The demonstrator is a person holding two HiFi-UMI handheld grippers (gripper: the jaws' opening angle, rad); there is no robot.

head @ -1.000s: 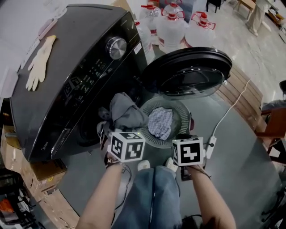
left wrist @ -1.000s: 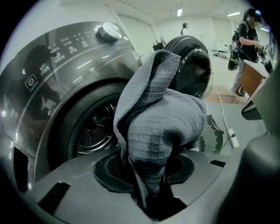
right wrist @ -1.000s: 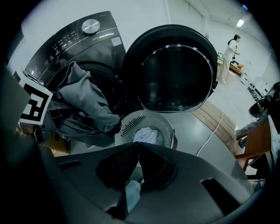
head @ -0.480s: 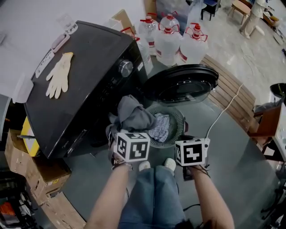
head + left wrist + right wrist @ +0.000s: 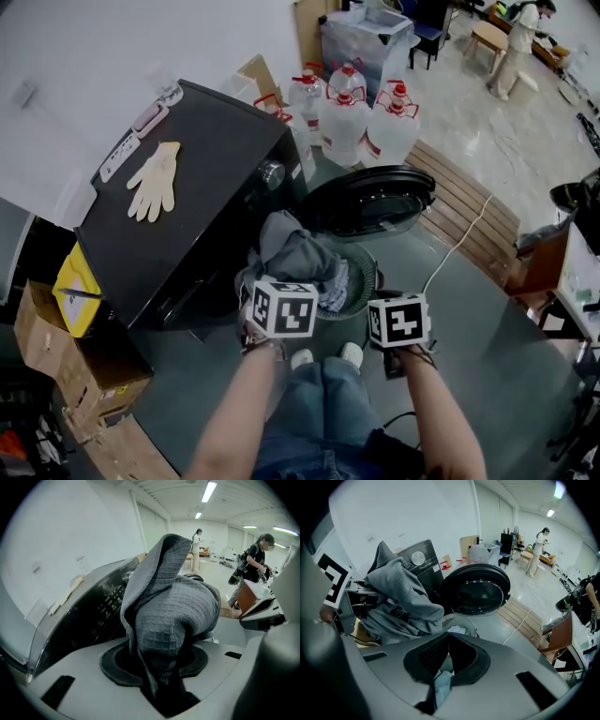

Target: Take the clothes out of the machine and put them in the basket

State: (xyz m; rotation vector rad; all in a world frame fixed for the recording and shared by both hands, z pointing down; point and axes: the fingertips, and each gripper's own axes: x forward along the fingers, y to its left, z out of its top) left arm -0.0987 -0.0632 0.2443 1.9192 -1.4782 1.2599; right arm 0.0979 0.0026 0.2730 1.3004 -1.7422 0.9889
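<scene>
The black front-loading washing machine on the left looks smaller than a second ago. Both hands have risen with the viewpoint. Its round dark-glass door stands swung open to the right.

The grey knitted garment hung just outside the drum opening before. Now it is lifted clear and bunches above the left rim of the round grey-green plastic basket. The left gripper is clenched on it, and the knit drapes up and over the jaws.

The right gripper is closed tight beside the basket's near right edge. A pale bluish scrap shows at the root of its jaws; I cannot tell what it is. A white-patterned cloth lies inside the basket.

The basket sits on a grey floor, just beyond the person's shoes. A slatted wooden pallet lies to the right. Clear water jugs with red caps cluster at the far side, and cardboard boxes stand near left. A pale rubber glove rests on the machine's top.
</scene>
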